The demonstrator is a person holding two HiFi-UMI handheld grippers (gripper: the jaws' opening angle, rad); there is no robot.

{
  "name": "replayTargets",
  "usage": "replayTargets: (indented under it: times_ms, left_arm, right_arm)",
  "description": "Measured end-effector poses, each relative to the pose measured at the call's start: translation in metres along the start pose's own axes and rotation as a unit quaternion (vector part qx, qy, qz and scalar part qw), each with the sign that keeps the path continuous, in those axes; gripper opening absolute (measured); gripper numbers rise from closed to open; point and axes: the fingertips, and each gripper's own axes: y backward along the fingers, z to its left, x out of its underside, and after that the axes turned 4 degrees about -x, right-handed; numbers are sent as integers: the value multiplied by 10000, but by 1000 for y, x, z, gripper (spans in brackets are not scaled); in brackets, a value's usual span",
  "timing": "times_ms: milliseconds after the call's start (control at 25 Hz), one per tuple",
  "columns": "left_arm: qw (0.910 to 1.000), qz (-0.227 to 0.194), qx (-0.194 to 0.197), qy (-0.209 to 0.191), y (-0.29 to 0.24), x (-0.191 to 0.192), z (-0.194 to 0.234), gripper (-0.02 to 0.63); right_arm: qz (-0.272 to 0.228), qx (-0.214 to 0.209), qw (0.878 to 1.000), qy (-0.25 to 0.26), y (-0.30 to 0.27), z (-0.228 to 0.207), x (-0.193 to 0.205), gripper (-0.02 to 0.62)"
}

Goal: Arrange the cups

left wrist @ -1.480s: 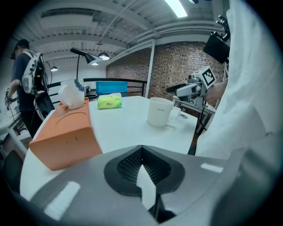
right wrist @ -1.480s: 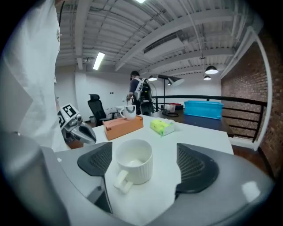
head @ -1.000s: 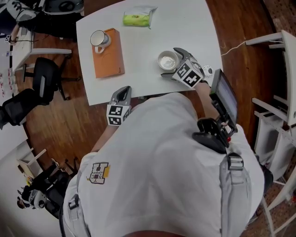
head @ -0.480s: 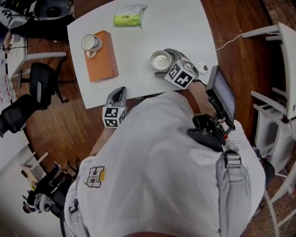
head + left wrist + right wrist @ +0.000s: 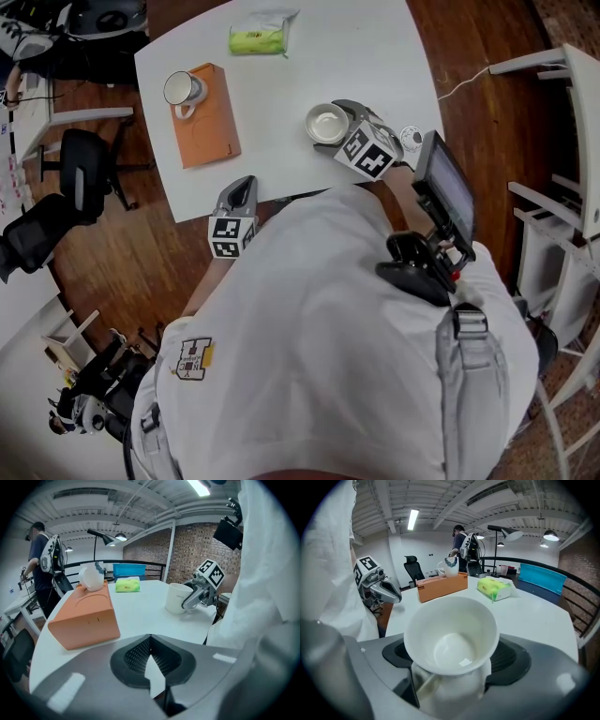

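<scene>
White cup (image 5: 450, 634), empty, between right tongs (image 5: 452, 660)

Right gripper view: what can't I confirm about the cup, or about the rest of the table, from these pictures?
- Right gripper view: the white cup stands between the jaws of the right gripper, which have just been closing. Its bowl covers the pads, so contact is unconfirmed.
- Head view: the small round thing beside that gripper is too small to identify.
- Head view: the print on the green packet is too small to read.
</scene>
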Motion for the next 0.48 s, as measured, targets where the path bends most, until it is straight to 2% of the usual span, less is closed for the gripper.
replayTargets:
  times_ms: [480]
  left_arm:
    - [9999, -135, 9, 61, 9, 0, 14, 0]
  right_arm:
    - [-91, 11, 9996, -251, -2, 5, -8, 439]
